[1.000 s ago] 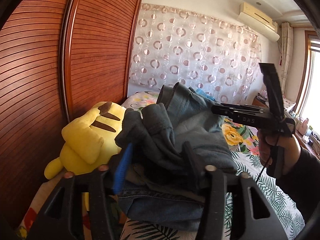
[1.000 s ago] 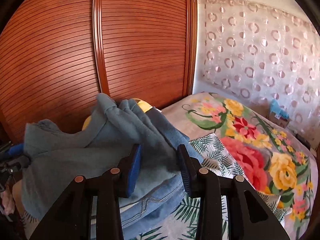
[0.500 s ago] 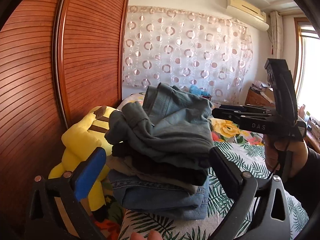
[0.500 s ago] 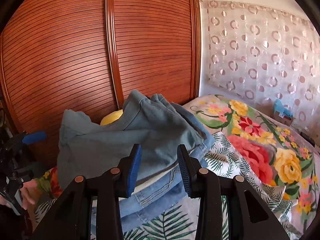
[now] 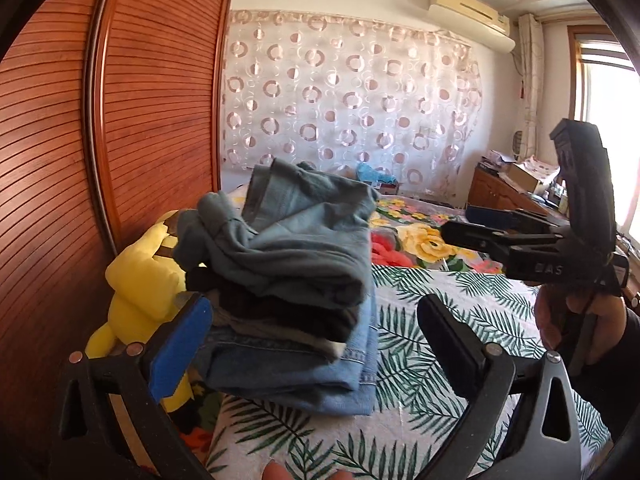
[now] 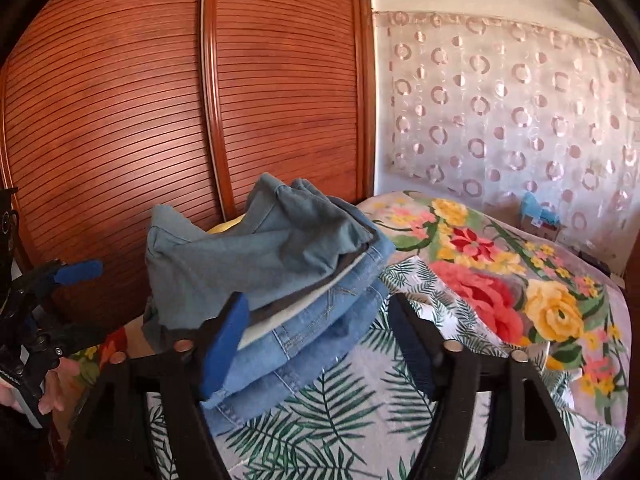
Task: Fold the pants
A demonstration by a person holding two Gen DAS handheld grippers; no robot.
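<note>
the left hand-held gripper [image 5: 316, 344] is spread wide with nothing between its fingers; its blue pad [image 5: 180, 346] sits at about 8 o'clock in the left wrist view and the dark finger [image 5: 450, 340] at about 4 o'clock. the right hand-held gripper [image 6: 316, 340] is also spread apart and empty, its blue pad [image 6: 224, 340] just in front of the lower edge of the clothes. the folded pants [image 5: 292, 240], grey-blue and a bit rumpled, lie on top of a stack of clothes [image 5: 296, 356] that has dark and pale layers over blue denim at the bottom. the stack rests on the bed [image 5: 400, 412], on a cover printed with green leaves and big flowers, and neither gripper touches it. a yellow stuffed toy [image 5: 140, 280] leans beside the stack at about 9 o'clock, against the ribbed wooden wardrobe [image 5: 120, 120]. a sheer curtain with circles [image 5: 348, 100] hangs at 12 o'clock beyond the bed, with an air conditioner [image 5: 468, 12] above it. in the left wrist view the right hand-held gripper shows at 3 o'clock, held in a hand [image 5: 576, 320]; in the right wrist view the left one shows at 9 o'clock.
</note>
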